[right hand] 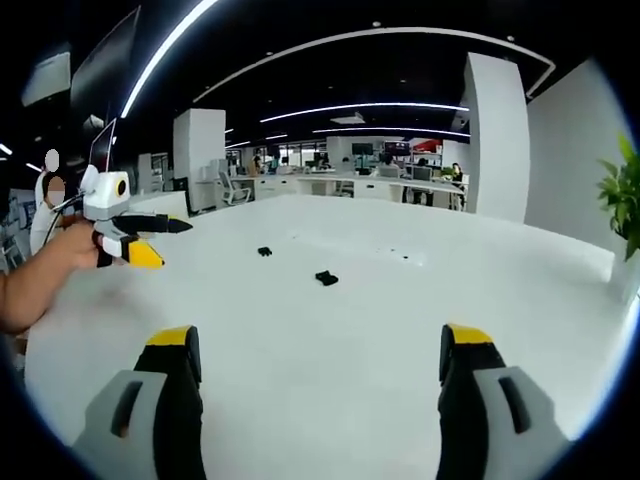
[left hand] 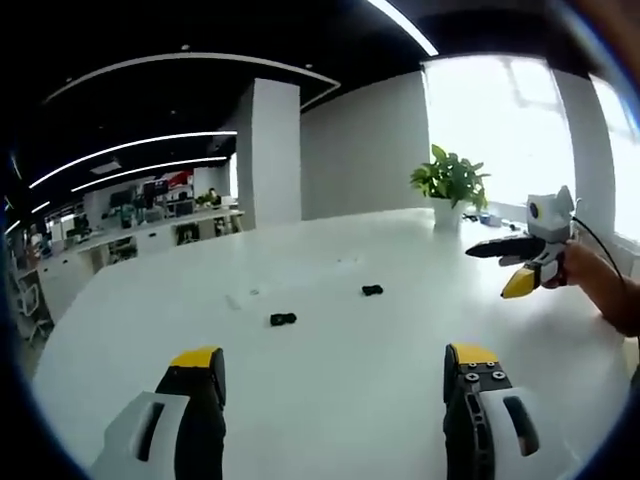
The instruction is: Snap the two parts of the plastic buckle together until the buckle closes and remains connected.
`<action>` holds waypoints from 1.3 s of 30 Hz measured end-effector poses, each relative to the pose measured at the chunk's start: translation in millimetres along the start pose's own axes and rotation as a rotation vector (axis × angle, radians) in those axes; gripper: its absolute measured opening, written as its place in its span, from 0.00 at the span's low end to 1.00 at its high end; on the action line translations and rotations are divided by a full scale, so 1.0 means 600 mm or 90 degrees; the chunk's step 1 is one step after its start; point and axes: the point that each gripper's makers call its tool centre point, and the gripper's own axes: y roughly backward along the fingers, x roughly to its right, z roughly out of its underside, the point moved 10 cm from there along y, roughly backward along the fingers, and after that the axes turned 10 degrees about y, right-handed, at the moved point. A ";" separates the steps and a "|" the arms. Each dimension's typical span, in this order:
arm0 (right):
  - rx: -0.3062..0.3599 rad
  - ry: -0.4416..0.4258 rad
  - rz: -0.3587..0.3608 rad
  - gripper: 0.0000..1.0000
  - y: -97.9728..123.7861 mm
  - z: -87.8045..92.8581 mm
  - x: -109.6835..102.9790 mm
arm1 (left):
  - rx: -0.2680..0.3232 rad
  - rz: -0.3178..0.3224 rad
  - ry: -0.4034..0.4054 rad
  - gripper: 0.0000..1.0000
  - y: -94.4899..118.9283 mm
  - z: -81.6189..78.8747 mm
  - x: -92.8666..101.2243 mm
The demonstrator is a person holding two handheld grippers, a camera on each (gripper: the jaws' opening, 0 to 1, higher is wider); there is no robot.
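Observation:
Two small black buckle parts lie apart on the white table (left hand: 330, 420). One buckle part (left hand: 283, 319) (right hand: 264, 251) is nearer my left gripper. The other buckle part (left hand: 372, 290) (right hand: 326, 278) is nearer my right gripper. My left gripper (left hand: 333, 360) (right hand: 152, 240) is open with nothing between its jaws, and hovers short of the parts. My right gripper (right hand: 318, 340) (left hand: 508, 266) is also open and holds nothing, well back from both parts. A hand (left hand: 600, 285) holds the right gripper above the table's far side.
A potted green plant (left hand: 450, 180) (right hand: 625, 200) stands at one table edge by a bright window. A white pillar (left hand: 268, 150) and office desks with chairs (right hand: 330, 185) lie beyond the table. A person's forearm (right hand: 40, 275) comes in at the left of the right gripper view.

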 end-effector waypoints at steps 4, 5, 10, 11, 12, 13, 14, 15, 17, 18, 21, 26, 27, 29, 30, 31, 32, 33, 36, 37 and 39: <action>-0.004 0.001 -0.002 1.00 0.000 0.002 -0.001 | 0.007 0.007 0.009 0.94 -0.010 -0.010 -0.012; -0.005 0.002 -0.001 1.00 -0.001 0.003 0.000 | 0.008 0.010 0.011 0.94 -0.012 -0.011 -0.013; -0.013 0.008 -0.001 1.00 -0.012 0.006 0.004 | 0.002 0.025 0.014 0.99 -0.032 -0.018 -0.030; -0.014 0.009 -0.002 1.00 -0.014 0.006 0.004 | -0.004 0.024 0.013 0.99 -0.036 -0.020 -0.034; -0.015 0.010 -0.002 1.00 -0.015 0.006 0.004 | -0.007 0.022 0.013 0.99 -0.040 -0.023 -0.039; -0.016 0.010 -0.002 1.00 -0.016 0.006 0.004 | -0.007 0.022 0.013 0.99 -0.042 -0.025 -0.042; -0.017 0.011 -0.003 1.00 -0.018 0.006 0.004 | -0.007 0.023 0.016 0.99 -0.043 -0.027 -0.046; -0.017 0.012 -0.003 1.00 -0.019 0.006 0.004 | -0.007 0.024 0.019 0.99 -0.044 -0.028 -0.048; -0.017 0.014 -0.004 1.00 -0.021 0.004 0.005 | -0.008 0.026 0.022 0.99 -0.048 -0.029 -0.054; -0.018 0.016 -0.004 1.00 -0.023 0.003 0.006 | -0.009 0.026 0.022 0.99 -0.050 -0.030 -0.057; -0.017 0.018 -0.003 1.00 -0.028 0.001 0.009 | -0.009 0.026 0.028 0.99 -0.057 -0.029 -0.066; -0.020 0.019 -0.005 1.00 -0.033 0.003 0.013 | -0.014 0.023 0.033 0.99 -0.062 -0.018 -0.073; -0.021 0.020 -0.004 1.00 -0.034 0.003 0.015 | -0.016 0.023 0.033 0.99 -0.064 -0.017 -0.074; -0.023 0.021 -0.002 1.00 -0.038 0.001 0.020 | -0.018 0.021 0.031 0.99 -0.066 -0.016 -0.074; -0.023 0.022 -0.002 1.00 -0.040 0.000 0.022 | -0.017 0.020 0.031 0.99 -0.067 -0.016 -0.074; -0.023 0.022 -0.002 1.00 -0.041 -0.001 0.023 | -0.017 0.020 0.031 0.99 -0.068 -0.015 -0.072; -0.023 0.023 -0.001 1.00 -0.042 -0.002 0.023 | -0.018 0.020 0.029 0.99 -0.068 -0.013 -0.071; -0.022 0.024 -0.002 1.00 -0.042 -0.002 0.023 | -0.021 0.021 0.023 0.99 -0.068 -0.010 -0.067; -0.024 0.025 -0.006 1.00 -0.048 -0.004 0.025 | -0.028 0.019 0.011 0.99 -0.072 -0.012 -0.069; -0.025 0.026 -0.006 1.00 -0.051 -0.005 0.025 | -0.028 0.017 0.010 0.99 -0.073 -0.014 -0.071; -0.027 0.032 -0.007 1.00 -0.056 -0.008 0.025 | -0.024 0.013 0.014 0.99 -0.076 -0.018 -0.076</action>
